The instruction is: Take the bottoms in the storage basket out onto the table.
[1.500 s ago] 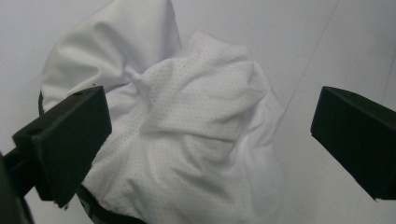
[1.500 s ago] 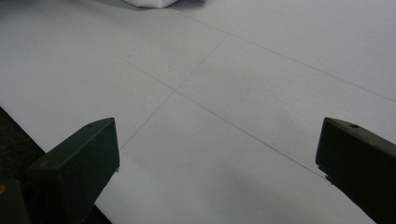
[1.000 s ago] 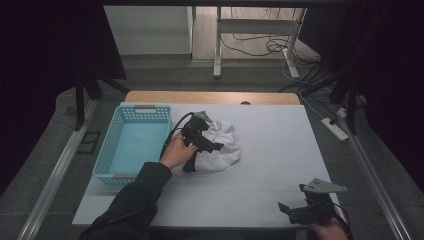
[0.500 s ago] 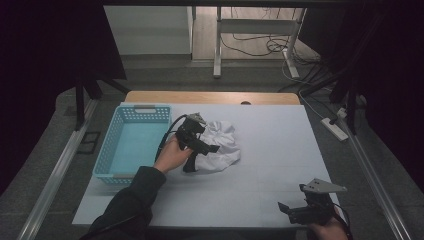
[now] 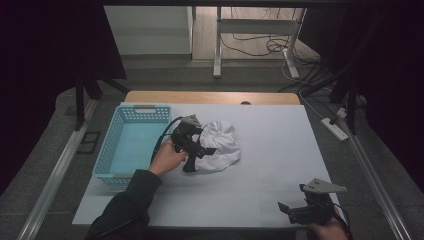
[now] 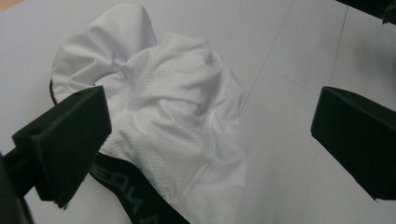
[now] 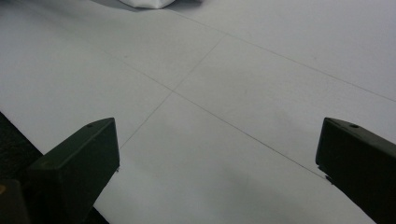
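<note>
left gripper [image 5: 206, 150] jaws spread wide, straddling the crumpled white garment [image 6: 173, 116] lying between them on the table [image 5: 280, 165]. soft, light, limp mesh; best pinched at a raised fold near the black waistband [image 6: 130, 200]. right gripper [image 5: 286, 210] jaws open, empty, well apart.

waistband text: partial pale letters on black band [image 6: 135, 203] of white garment [image 6: 173, 116], cut off, not readable
other text: none

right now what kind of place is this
Probably a lab or recording workspace: a white-covered table ringed by black curtains, loose cables on the floor, and a handheld left gripper over a white garment.
</note>
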A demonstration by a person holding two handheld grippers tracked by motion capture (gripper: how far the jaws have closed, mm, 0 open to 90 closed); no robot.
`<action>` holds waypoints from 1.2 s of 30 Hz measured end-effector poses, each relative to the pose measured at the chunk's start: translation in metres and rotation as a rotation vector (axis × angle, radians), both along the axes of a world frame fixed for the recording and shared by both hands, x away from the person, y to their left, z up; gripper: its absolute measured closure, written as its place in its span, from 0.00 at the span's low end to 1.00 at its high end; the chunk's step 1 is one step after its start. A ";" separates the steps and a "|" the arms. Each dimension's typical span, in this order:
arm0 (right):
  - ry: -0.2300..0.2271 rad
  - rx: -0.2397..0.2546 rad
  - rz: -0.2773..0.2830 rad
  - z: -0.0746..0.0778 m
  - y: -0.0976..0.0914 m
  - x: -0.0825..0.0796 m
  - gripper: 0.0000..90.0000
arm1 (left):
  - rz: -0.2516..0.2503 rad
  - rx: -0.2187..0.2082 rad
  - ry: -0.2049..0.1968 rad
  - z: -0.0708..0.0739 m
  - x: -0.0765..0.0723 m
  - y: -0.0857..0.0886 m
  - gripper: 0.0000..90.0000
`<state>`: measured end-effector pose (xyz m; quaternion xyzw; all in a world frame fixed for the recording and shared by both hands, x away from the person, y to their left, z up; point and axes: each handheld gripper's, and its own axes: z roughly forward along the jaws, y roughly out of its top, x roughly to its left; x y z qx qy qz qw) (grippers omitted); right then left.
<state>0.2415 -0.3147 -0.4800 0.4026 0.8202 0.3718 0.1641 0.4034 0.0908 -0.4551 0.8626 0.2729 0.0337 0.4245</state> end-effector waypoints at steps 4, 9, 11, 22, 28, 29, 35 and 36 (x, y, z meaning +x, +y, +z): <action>-0.001 0.000 0.001 0.000 0.000 0.000 0.00 | 0.015 -0.018 0.004 0.000 -0.003 0.003 0.00; -0.004 0.000 0.003 0.000 0.000 0.000 0.00 | 0.027 -0.030 0.010 -0.002 -0.007 0.010 0.00; -0.004 0.002 0.003 0.000 0.000 -0.001 0.00 | 0.029 -0.029 0.018 -0.003 -0.007 0.012 0.00; -0.007 0.003 0.004 0.001 0.000 -0.001 0.00 | 0.055 -0.032 0.026 -0.002 -0.010 0.024 0.00; -0.008 0.006 0.004 0.001 -0.001 -0.001 0.00 | 0.066 -0.029 0.034 -0.004 -0.013 0.027 0.00; -0.008 0.006 0.004 0.001 -0.001 -0.001 0.00 | 0.071 -0.030 0.032 -0.004 -0.014 0.027 0.00; -0.009 0.005 0.005 0.001 -0.001 -0.001 0.00 | 0.078 -0.028 0.038 -0.004 -0.017 0.031 0.00; -0.010 0.005 0.005 0.001 -0.001 -0.001 0.00 | 0.077 -0.027 0.039 -0.003 -0.018 0.032 0.00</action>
